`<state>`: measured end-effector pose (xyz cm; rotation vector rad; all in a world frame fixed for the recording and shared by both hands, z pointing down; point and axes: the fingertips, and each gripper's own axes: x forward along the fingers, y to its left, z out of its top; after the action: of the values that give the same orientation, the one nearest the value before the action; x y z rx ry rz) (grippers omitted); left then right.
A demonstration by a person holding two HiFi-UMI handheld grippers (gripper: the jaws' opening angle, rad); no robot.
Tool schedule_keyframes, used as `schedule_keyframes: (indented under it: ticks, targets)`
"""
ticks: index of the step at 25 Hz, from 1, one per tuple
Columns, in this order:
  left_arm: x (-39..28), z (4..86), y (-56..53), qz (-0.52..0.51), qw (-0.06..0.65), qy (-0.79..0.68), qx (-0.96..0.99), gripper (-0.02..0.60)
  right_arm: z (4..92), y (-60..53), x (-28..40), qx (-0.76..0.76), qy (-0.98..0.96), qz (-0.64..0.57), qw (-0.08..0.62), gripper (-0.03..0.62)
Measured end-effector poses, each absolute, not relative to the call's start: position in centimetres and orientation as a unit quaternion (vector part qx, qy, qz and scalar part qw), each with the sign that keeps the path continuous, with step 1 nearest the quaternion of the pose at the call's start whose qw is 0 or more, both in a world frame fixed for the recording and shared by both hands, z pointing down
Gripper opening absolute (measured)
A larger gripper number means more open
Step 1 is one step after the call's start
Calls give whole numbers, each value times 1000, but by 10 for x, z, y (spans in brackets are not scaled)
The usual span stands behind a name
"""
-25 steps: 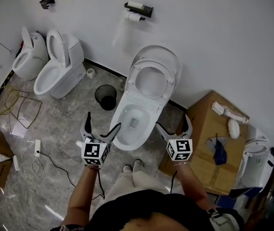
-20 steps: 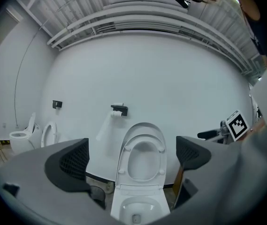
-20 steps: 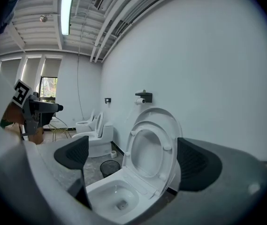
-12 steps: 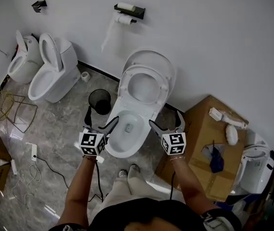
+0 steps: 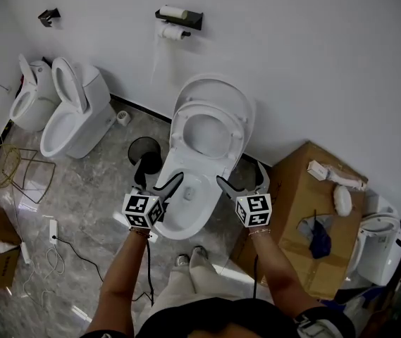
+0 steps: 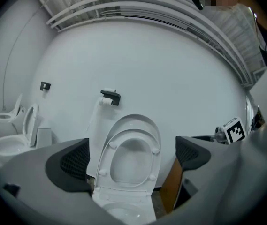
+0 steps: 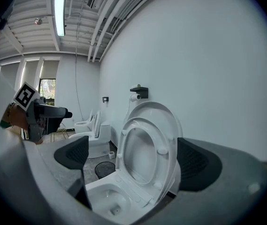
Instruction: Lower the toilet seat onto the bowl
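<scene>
Toilet seat up, both grippers empty.
The toilet seat (image 5: 208,109) stands raised against its lid (image 5: 215,87), beyond the bowl (image 5: 170,215). The left gripper (image 5: 159,171) and right gripper (image 5: 240,174) hover over the bowl, jaws spread wide.

Bathroom-fixture test room: several toilets (image 5: 80,115) along wall (image 5: 313,55), cardboard boxes (image 5: 299,182).

White oval toilet seat (image 5: 239,136) raised upright, leaning back against the open lid (image 5: 214,86), round bumpers facing forward. Below it, white bowl (image 5: 168,220) uncovered, standing on the grey floor.
</scene>
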<state>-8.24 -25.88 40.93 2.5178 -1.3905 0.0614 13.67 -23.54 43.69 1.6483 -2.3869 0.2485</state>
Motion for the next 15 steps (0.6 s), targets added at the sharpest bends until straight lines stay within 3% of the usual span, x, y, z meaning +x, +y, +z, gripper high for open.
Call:
schedule_keyframes:
  ticks: [15]
  targets:
    - [-55,449,-337,48,161,-469,867,574,456,-322,152,557,-816,58,142,580]
